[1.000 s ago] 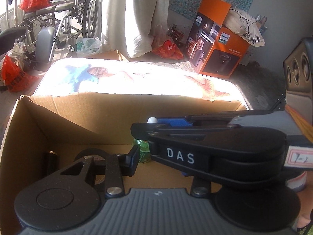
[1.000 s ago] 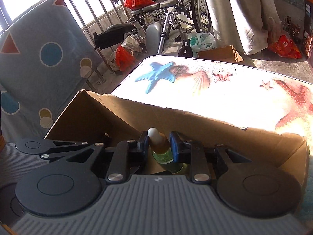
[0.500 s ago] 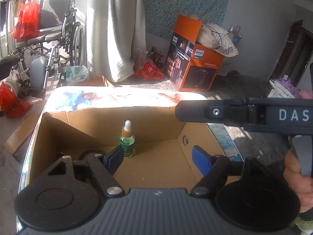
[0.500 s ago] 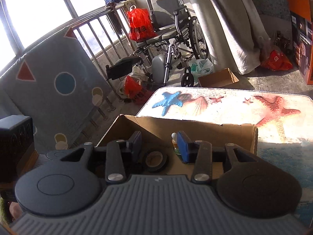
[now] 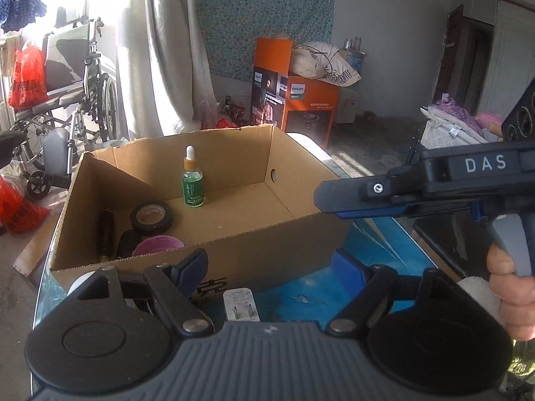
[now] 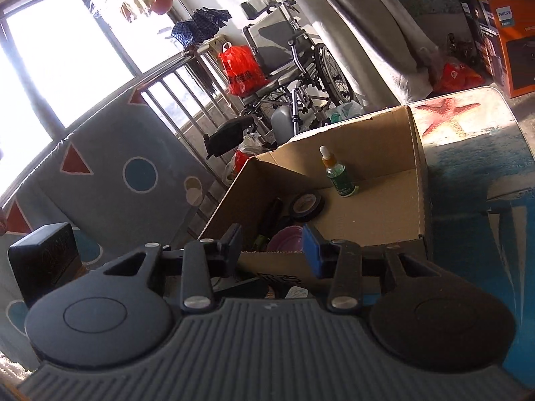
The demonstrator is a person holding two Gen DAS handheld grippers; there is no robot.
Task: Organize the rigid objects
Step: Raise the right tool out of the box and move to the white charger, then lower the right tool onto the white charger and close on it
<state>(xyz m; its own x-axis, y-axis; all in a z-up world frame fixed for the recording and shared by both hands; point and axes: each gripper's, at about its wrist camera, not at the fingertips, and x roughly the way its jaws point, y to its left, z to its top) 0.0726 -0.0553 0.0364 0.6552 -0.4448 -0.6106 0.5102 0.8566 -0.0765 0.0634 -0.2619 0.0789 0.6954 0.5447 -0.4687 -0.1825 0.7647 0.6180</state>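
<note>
Between the left gripper (image 5: 267, 264)'s jaws there is nothing held — they stand wide apart and have just been opening, with only the near wall of the cardboard box (image 5: 294, 234) and a white charger plug (image 5: 241, 304) on the tabletop (image 5: 301, 297) showing in the gap. The right gripper (image 6: 272, 245) has its jaws partly apart, also empty; they have just closed a little, and the box's near rim lies just beyond them.

Beyond both pairs of jaws, inside the box, a green dropper bottle (image 5: 192, 180) stands upright toward the far wall, free of either gripper. Nearer the jaws, at the box's left end, lie a roll of black tape (image 5: 151, 215), a pink round thing (image 5: 158, 245) half hidden by the rim, and dark cylindrical items I cannot identify.

Risks, as I judge them: the bottle is tall and narrow, so a knock against the box — or another item dropped close by — could tip it. The plug sits low under the left jaws; a reach for it could catch the box wall and shove the box.
</note>
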